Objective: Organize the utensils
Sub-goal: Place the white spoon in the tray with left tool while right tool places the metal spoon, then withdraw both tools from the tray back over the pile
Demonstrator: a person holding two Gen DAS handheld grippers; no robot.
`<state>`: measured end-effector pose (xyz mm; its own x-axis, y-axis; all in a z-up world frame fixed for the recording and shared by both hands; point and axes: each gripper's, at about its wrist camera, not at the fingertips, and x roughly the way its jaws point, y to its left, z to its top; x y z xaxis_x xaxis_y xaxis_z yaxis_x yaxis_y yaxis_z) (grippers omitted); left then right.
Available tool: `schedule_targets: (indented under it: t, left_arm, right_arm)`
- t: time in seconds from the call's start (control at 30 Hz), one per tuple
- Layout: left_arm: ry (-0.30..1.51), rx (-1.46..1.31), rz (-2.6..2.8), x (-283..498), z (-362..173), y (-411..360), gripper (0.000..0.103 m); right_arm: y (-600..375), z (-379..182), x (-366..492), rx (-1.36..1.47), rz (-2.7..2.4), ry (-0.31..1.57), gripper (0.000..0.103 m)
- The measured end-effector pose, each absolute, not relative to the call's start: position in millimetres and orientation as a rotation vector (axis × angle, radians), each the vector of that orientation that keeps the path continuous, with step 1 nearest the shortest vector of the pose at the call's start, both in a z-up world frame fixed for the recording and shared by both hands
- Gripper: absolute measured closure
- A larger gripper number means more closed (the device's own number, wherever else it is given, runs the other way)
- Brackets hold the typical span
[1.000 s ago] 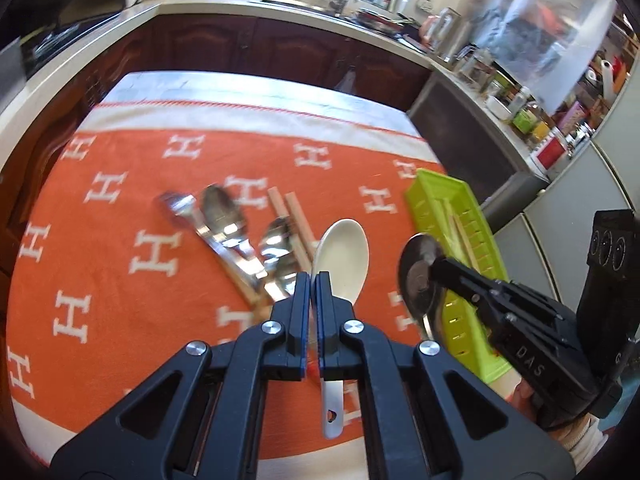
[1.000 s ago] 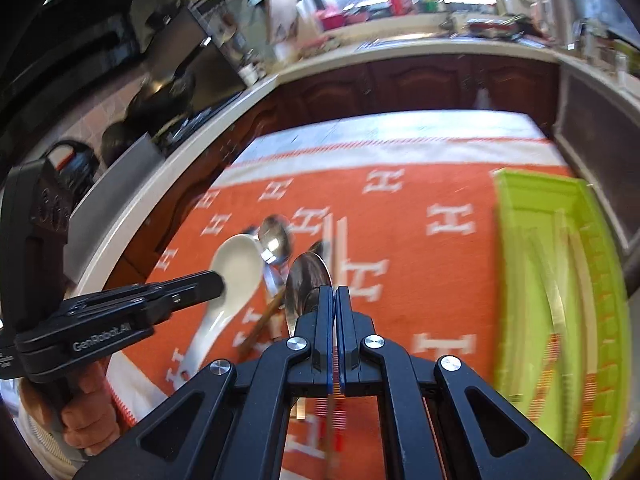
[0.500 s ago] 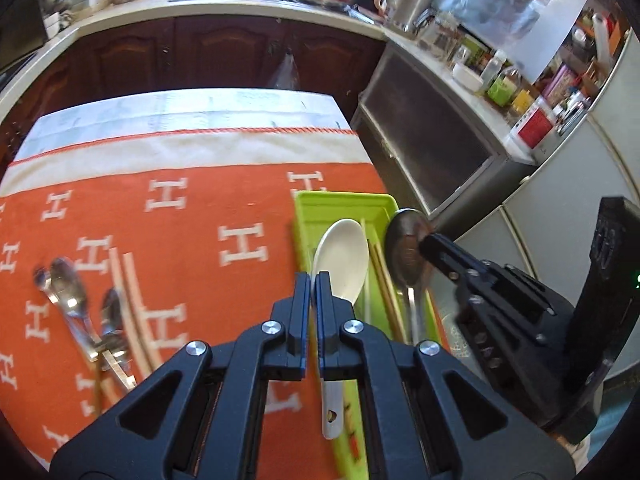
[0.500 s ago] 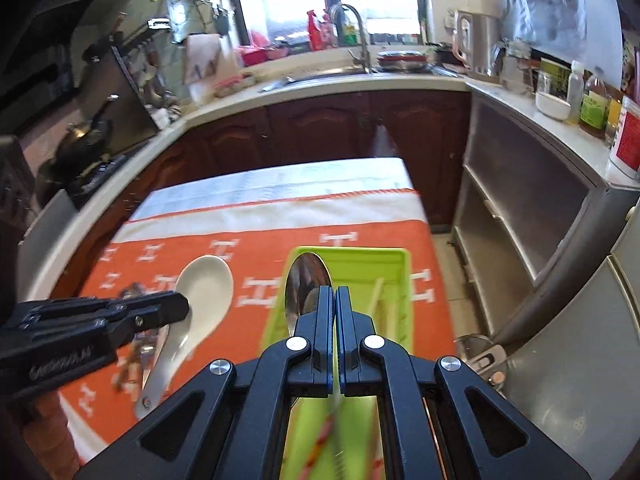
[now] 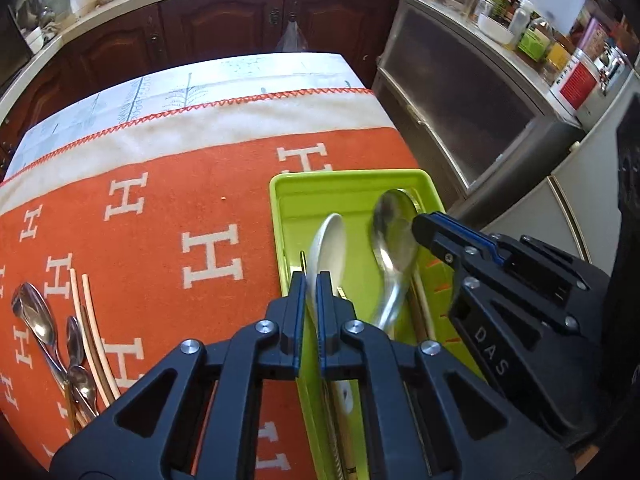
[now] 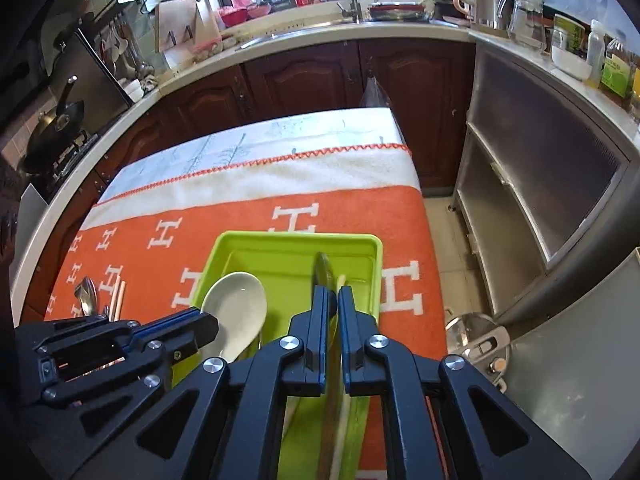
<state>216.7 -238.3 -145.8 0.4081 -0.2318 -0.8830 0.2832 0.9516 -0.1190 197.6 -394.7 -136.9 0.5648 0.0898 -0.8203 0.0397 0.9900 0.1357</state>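
A lime green utensil tray (image 5: 344,184) (image 6: 288,246) lies at the right end of the orange cloth. My left gripper (image 5: 311,280) has its jaws slightly parted, and the white ceramic spoon (image 5: 328,244) (image 6: 236,308) stands tilted on edge between them over the tray. My right gripper (image 6: 333,294) (image 5: 432,228) also has its jaws parted, with the metal spoon (image 5: 394,240) (image 6: 322,268) turned on edge between them, blurred, over the tray. Chopsticks (image 6: 340,284) lie in the tray.
Several metal spoons (image 5: 36,320) and a pair of chopsticks (image 5: 90,320) lie on the orange H-patterned cloth (image 5: 160,200) at the left. Dark cabinets and a counter run behind. A metal cabinet (image 6: 540,200) and a pot lid (image 6: 476,336) stand right of the table edge.
Both grippers moved right from the utensil pile to over the tray. Both jaws have opened a little and both spoons have rolled onto their edges.
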Motion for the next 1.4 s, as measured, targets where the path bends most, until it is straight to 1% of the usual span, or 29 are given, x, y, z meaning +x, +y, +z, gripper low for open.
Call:
schedule_targets:
  t: [0.03,0.07,0.1,0.13,0.17,0.2,0.23,0.3,0.37,0.57,0.7,1.13,1.27,1.4]
  left_arm:
    - [1.098,0.064,-0.329,215,-144,-239,0.099]
    - [1.087,0.074,-0.33,213,-140,-237,0.099]
    - [1.076,0.085,-0.323,211,-136,-236,0.097]
    - [1.066,0.097,-0.311,207,-132,-234,0.096]
    - [1.058,0.104,-0.304,203,-127,-230,0.092]
    - [1.052,0.105,-0.301,200,-122,-227,0.086]
    - [1.046,0.105,-0.296,197,-117,-223,0.082]
    - [1.023,0.108,-0.275,191,-107,-211,0.066]
    - [1.0,0.117,-0.258,183,-100,-200,0.061]
    - [0.974,0.118,-0.221,152,-87,-158,0.059]
    - [0.941,0.133,-0.198,128,-81,-133,0.059]
    - [0.899,0.097,-0.094,67,-69,-54,0.058]
    - [0.883,0.099,-0.04,55,-68,-26,0.058]
    - [0.877,0.093,0.004,48,-68,-4,0.058]
  right_arm:
    - [-392,-137,197,0.149,0.037,0.976,0.095]
    - [-391,-137,197,0.153,0.045,0.983,0.092]
    - [-390,-136,196,0.152,0.04,0.989,0.087]
    - [-388,-136,194,0.15,0.034,0.993,0.084]
    - [-387,-135,192,0.149,0.028,0.995,0.08]
    - [-386,-133,190,0.153,0.026,0.993,0.077]
    - [-384,-131,185,0.156,0.025,0.991,0.077]
    - [-381,-127,177,0.159,0.015,0.993,0.075]
    - [-377,-123,166,0.161,0.007,1.003,0.075]
    - [-355,-106,128,0.165,0.007,1.006,0.074]
    - [-333,-93,98,0.168,0.006,0.978,0.065]
    - [-243,-52,29,0.136,0.079,0.933,0.064]
    - [-215,-46,18,0.118,0.116,0.938,0.059]
    - [-188,-44,13,0.09,0.147,0.943,0.058]
